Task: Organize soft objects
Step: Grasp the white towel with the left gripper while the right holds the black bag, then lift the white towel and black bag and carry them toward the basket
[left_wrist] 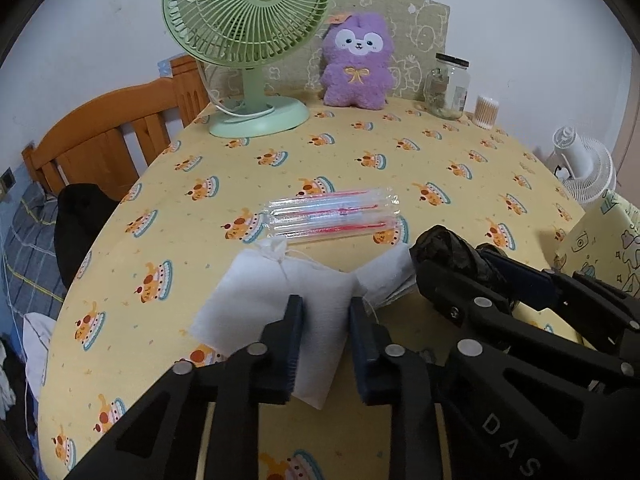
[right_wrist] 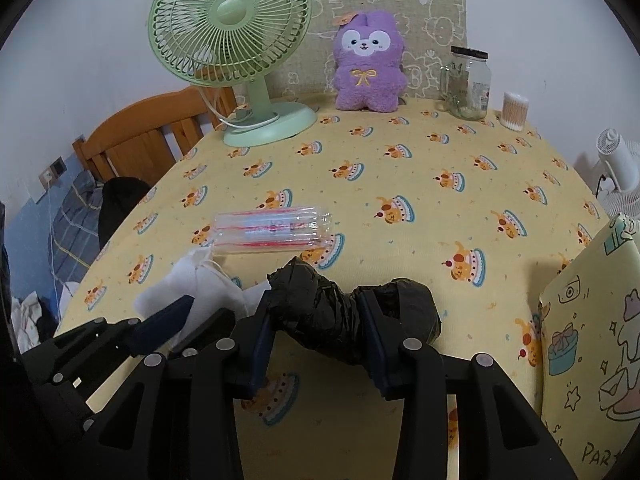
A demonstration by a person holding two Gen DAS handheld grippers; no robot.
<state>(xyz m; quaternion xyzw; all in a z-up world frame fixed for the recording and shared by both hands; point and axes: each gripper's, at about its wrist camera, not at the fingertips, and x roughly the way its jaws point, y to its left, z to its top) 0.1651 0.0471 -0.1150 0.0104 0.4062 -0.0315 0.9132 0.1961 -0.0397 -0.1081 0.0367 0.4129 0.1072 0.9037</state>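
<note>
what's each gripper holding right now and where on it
The left gripper is shut on the white pouch at its near edge. The right gripper pinches the black plastic bundle around its narrow middle.

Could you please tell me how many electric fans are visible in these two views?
2. The green desk fan stands at the table's far left, beside the purple plush. A white fan stands off the table's right edge, partly cut off. Others could be out of frame.
</note>
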